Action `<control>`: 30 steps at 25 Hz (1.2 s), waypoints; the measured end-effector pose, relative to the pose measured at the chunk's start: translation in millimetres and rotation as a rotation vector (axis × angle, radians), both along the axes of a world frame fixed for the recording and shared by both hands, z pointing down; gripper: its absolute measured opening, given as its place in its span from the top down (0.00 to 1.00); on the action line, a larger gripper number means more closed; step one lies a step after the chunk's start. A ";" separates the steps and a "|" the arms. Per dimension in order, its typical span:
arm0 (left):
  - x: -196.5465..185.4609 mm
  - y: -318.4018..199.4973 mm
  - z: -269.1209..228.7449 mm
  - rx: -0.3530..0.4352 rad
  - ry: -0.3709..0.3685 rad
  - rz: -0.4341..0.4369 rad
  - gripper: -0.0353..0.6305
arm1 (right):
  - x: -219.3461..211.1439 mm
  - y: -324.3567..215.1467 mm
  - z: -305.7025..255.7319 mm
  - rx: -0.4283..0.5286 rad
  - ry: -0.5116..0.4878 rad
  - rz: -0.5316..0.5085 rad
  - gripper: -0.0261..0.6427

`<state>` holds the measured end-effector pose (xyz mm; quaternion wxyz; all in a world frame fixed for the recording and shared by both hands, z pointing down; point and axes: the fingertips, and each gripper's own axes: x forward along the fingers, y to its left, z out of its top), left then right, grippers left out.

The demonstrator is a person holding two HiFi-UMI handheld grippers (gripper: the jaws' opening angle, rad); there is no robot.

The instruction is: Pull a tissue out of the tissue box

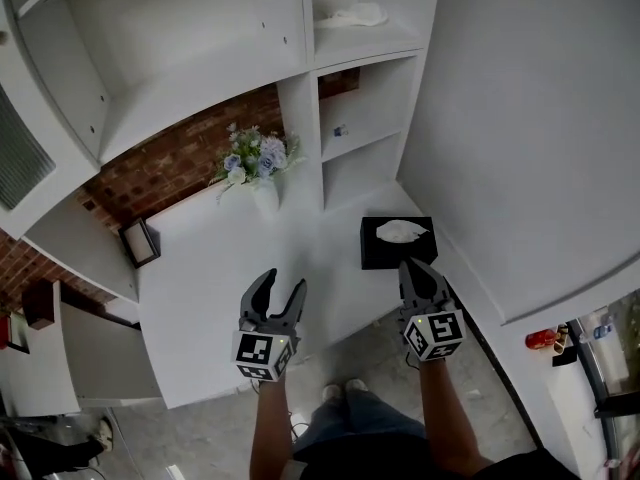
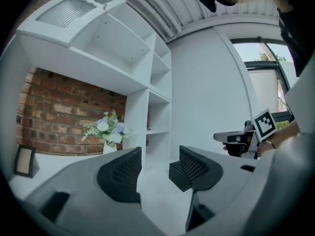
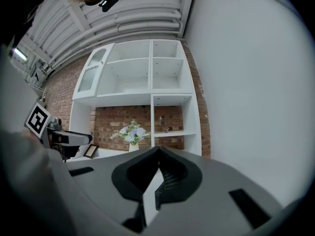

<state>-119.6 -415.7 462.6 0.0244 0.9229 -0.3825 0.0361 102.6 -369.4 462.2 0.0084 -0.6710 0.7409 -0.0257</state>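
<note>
Tissue box [image 1: 380,250]: 1 of them, black, squarish and matte. It sits on the counter near the right-hand wall.
Tissue [image 1: 401,231]: 1 white crumpled puff poking out of the slot on top of the box.
Left gripper [image 1: 283,282]: grey plastic, jaws spread wide with just air between them. The pads [image 2: 124,173] are dark with a mesh-like grid texture. It hangs over the counter to the left of the box, well apart from it.
Right gripper [image 1: 413,267]: jaws pinched together, tips meeting. They're right at the box's near edge, and honestly I can't tell if they touch it.
Marker cubes: 2, 1 per gripper, with black-and-white square patterns on the faces.
Counter [image 1: 215,288]: white, smooth and flat.
Shelf unit [image 1: 300,98]: white, with boxy open cubbies. 1 white crumpled thing [image 1: 352,14] lies on an upper shelf.
Flowers [image 1: 252,158]: 1 bunch, pale blue and white with green leaves, in 1 white vase [image 1: 265,198].
Picture frame [image 1: 140,242]: 1, small and dark, at the left end of the counter.
Brick wall [image 1: 185,158]: rough red-brown brick behind the counter.
</note>
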 end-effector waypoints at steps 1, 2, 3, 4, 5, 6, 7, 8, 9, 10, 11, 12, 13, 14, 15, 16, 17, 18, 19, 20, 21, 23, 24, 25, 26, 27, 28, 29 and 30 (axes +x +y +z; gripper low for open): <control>7.4 -2.8 -0.9 0.001 -0.004 0.010 0.63 | 5.6 0.0 0.1 -0.003 0.002 0.004 0.96; 16.2 -5.7 -2.4 0.002 -0.009 0.027 0.63 | 11.6 0.0 0.6 -0.006 0.003 0.010 0.96; 26.4 -8.4 -3.9 0.003 -0.018 0.054 0.63 | 18.2 0.4 1.3 -0.008 0.001 0.019 0.96; 38.0 -10.5 -4.7 0.003 -0.034 0.088 0.63 | 24.9 1.1 2.1 -0.010 -0.002 0.029 0.96; 50.3 -12.3 -5.1 0.004 -0.056 0.127 0.63 | 31.3 2.0 3.2 -0.011 -0.004 0.038 0.96; 62.8 -14.1 -6.0 0.007 -0.078 0.165 0.63 | 37.1 2.8 4.3 -0.013 -0.005 0.044 0.96; 75.1 -16.2 -7.5 0.011 -0.098 0.202 0.63 | 42.4 3.2 5.6 -0.015 -0.005 0.049 0.96; 87.1 -18.7 -9.0 0.015 -0.119 0.236 0.63 | 47.3 3.6 7.2 -0.018 -0.007 0.053 0.96; 98.9 -21.5 -9.6 0.019 -0.142 0.268 0.63 | 51.7 4.2 9.2 -0.022 -0.009 0.058 0.96; 110.6 -24.2 -9.2 0.022 -0.168 0.301 0.63 | 55.9 5.0 12.0 -0.027 -0.010 0.063 0.96; 122.5 -26.3 -8.1 0.022 -0.194 0.337 0.63 | 59.9 6.1 15.3 -0.033 -0.011 0.070 0.96; 134.4 -27.3 -6.5 0.018 -0.220 0.374 0.63 | 63.9 7.6 18.8 -0.040 -0.010 0.078 0.96; 145.9 -27.7 -4.3 0.011 -0.245 0.410 0.63 | 67.9 9.4 22.1 -0.047 -0.012 0.086 0.96; 157.0 -27.8 -1.7 0.004 -0.271 0.444 0.63 | 72.0 11.2 25.2 -0.052 -0.016 0.095 0.96; 167.8 -28.1 1.1 -0.001 -0.297 0.476 0.63 | 76.1 12.8 28.0 -0.057 -0.022 0.103 0.96; 178.3 -28.6 4.3 -0.003 -0.322 0.506 0.63 | 80.2 13.9 30.6 -0.062 -0.026 0.111 0.96; 188.3 -29.1 8.0 -0.004 -0.348 0.537 0.63 | 84.3 14.9 33.2 -0.067 -0.029 0.118 0.96; 197.9 -29.6 12.2 -0.003 -0.372 0.568 0.63 | 88.2 15.9 35.8 -0.072 -0.033 0.125 0.96; 206.9 -30.3 17.1 -0.003 -0.396 0.596 0.63 | 92.1 16.8 38.5 -0.076 -0.037 0.132 0.96; 215.3 -31.8 22.7 -0.006 -0.417 0.619 0.63 | 95.8 17.6 41.1 -0.080 -0.042 0.139 0.96; 223.0 -34.0 29.3 -0.013 -0.437 0.636 0.63 | 99.5 18.5 43.7 -0.084 -0.045 0.145 0.96; 236.8 -40.1 44.4 -0.040 -0.476 0.660 0.63 | 106.0 20.2 49.2 -0.094 -0.049 0.158 0.96; 242.9 -43.6 52.5 -0.055 -0.497 0.668 0.63 | 108.7 21.2 52.1 -0.099 -0.051 0.164 0.96; 248.5 -47.3 60.6 -0.071 -0.517 0.673 0.63 | 111.2 22.2 55.0 -0.105 -0.052 0.169 0.96; 253.7 -51.1 68.3 -0.087 -0.537 0.677 0.63 | 113.6 23.1 57.8 -0.111 -0.053 0.174 0.96; 258.5 -55.1 75.4 -0.104 -0.553 0.679 0.63 | 115.9 24.1 60.7 -0.117 -0.053 0.178 0.96; 262.9 -58.9 81.5 -0.120 -0.564 0.679 0.63 | 118.0 25.2 63.5 -0.124 -0.054 0.183 0.96; 267.2 -62.3 86.6 -0.132 -0.573 0.679 0.63 | 120.3 26.6 66.3 -0.131 -0.054 0.189 0.96; 271.3 -65.2 90.8 -0.139 -0.584 0.679 0.63 | 122.7 28.0 68.8 -0.138 -0.055 0.194 0.96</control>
